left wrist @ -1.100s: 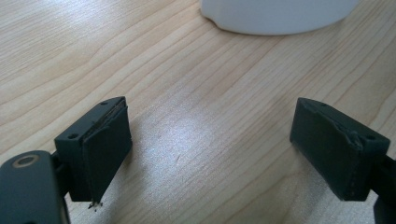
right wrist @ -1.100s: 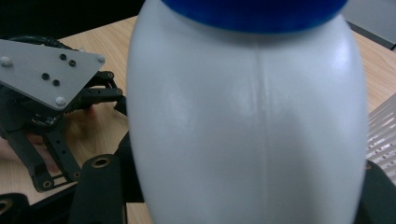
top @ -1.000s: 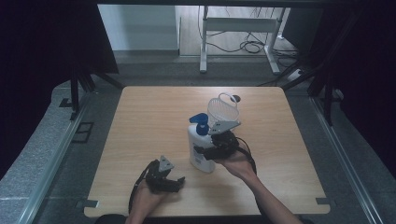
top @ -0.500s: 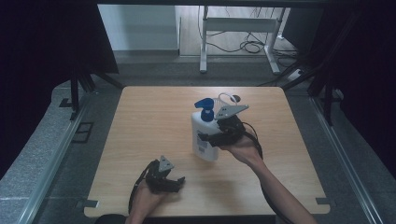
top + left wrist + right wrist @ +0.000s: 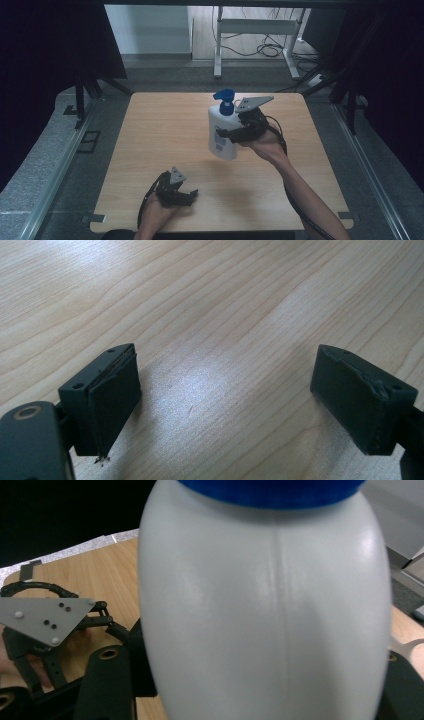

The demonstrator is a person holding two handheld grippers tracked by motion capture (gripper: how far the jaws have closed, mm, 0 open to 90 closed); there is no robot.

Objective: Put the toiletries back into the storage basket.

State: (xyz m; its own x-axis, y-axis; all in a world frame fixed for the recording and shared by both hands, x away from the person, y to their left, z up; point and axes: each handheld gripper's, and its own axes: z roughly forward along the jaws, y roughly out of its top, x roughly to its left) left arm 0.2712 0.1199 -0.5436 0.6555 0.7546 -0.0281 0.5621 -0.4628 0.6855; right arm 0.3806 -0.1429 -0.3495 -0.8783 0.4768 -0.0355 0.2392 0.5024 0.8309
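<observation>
one pump bottle [image 5: 222, 134], two claws, one table [image 5: 165, 135]

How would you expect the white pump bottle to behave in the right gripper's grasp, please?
The pump bottle has a smooth, glossy, rounded body, so it may well slip or twist between the right gripper jaws. It looks like fairly stiff plastic, probably yielding only slightly. Tall and narrow with a blue pump on top, it would likely tip easily if set down tilted.
</observation>
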